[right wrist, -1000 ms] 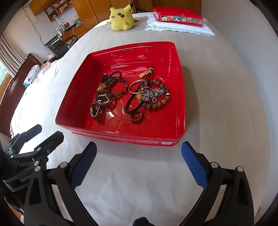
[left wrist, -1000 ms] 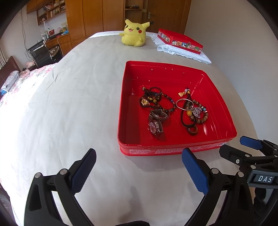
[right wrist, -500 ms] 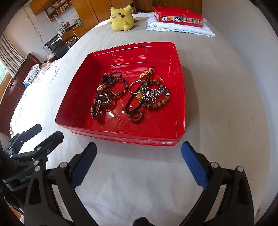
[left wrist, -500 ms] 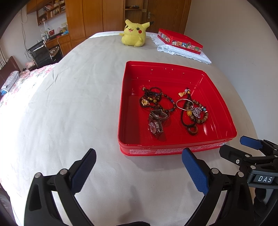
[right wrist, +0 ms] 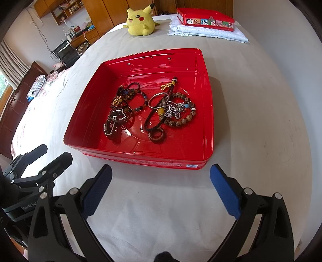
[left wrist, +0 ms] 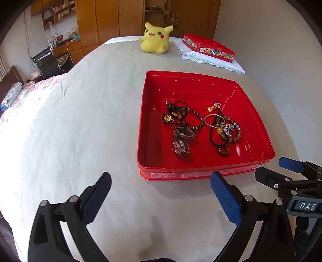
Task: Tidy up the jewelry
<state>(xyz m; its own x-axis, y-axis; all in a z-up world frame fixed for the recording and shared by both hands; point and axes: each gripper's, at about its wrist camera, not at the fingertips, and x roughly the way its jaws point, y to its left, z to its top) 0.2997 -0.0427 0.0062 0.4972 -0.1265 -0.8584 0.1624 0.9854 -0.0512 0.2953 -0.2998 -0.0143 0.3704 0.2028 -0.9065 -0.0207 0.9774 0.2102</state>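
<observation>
A bedroom w/ wooden wardrobes and a bed (left wrist: 84, 125) under a white sheet: that's the setting as the jewelry sort gets under way. A red tray (right wrist: 208, 112) sits mid-bed, holding the lot in two loose heaps. On the left heap, dark beaded bracelets (right wrist: 128, 96) tangle over a wristwatch (left wrist: 180, 146); on the right, a silver bangle (right wrist: 159, 100), a rhinestone charm (right wrist: 174, 108), a spotted bead bracelet (right wrist: 184, 120) and a black cord w/ a ring pendant (right wrist: 157, 136) overlap.

Left gripper (left wrist: 161, 199) and right gripper (right wrist: 161, 191) both hover short of the tray's near wall, fingers spread wide, nothing held. Compared w/ the frames a second back, nothing has shifted: tray, pieces and both tools sit exactly as before. That reads as a pause pre-start, w/ no piece separated yet and the whole job apparently ahead.

Further back, a yellow plush toy (left wrist: 156, 40) and a second red box (right wrist: 205, 19) on a folded white cloth (right wrist: 207, 32) wait near the headboard end; the box could be the destination, tho that's a guess. The tangles look likely to drag neighbours along on any lift.
</observation>
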